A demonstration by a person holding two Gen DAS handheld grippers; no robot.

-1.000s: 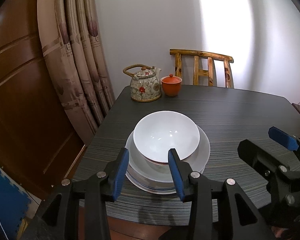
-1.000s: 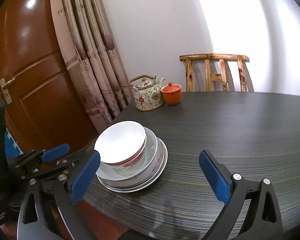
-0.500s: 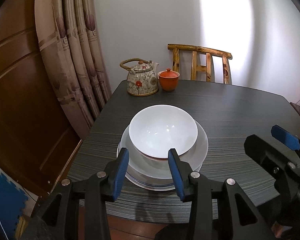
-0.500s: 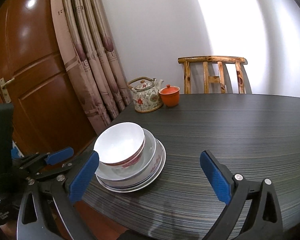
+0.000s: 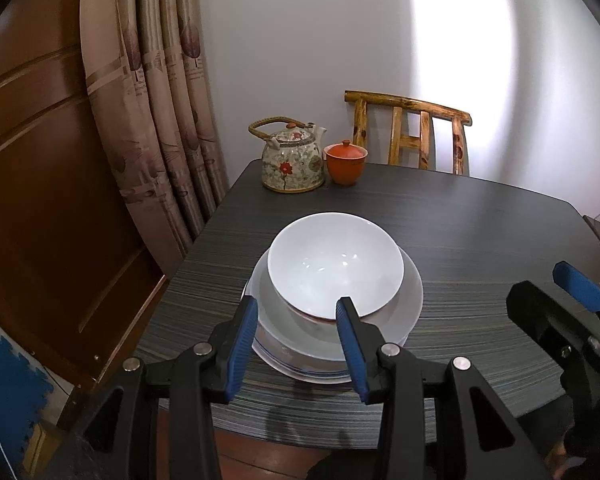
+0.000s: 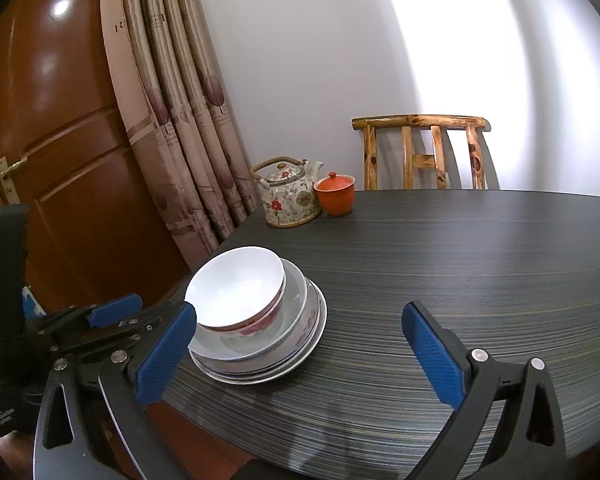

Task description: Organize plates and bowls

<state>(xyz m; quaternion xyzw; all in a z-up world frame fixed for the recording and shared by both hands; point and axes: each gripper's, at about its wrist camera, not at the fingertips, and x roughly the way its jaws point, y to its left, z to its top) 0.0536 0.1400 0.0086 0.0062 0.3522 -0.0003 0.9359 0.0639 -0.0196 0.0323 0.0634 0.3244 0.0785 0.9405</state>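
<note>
Bowl [image 5: 335, 266] just beyond left claw [image 5: 296, 340]

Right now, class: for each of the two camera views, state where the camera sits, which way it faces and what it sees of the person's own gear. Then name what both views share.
Left wrist: sits on the left gripper, facing forward over the table's near edge at the stacked bowls and plates; the right gripper shows at right.
Right wrist: sits on the right gripper, facing across the table with the stack at left; the left gripper shows at far left.
Shared: stack, teapot, orange lidded cup, wooden chair, curtain.
</note>
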